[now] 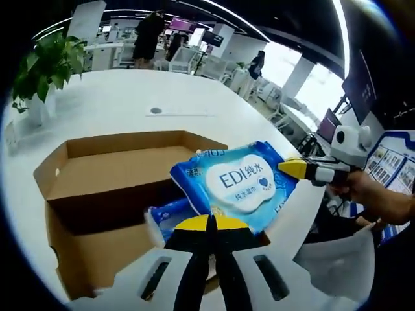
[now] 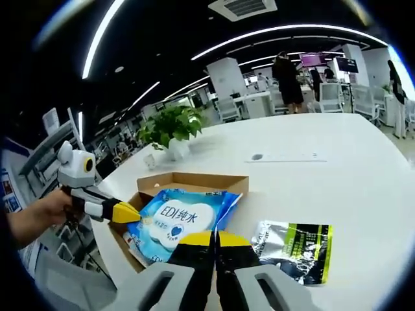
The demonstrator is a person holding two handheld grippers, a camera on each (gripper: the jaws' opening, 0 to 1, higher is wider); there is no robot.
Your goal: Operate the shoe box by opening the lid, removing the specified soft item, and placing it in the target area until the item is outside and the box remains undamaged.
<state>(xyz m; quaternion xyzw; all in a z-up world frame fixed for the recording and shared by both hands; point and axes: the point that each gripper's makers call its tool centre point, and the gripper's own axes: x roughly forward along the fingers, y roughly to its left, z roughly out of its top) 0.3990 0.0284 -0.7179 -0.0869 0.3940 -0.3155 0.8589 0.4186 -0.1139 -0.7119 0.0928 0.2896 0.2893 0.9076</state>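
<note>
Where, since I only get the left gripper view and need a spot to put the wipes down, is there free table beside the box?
Observer: In the right gripper view, bare white table stretches out past the cardboard box, on the side away from the left gripper.
Operator: Is anything already lying on that side?
Observer: Yes. A black and green packet lies flat on the table right beside the box, close to the right gripper. The wipes pack would have to go past it or further out.
</note>
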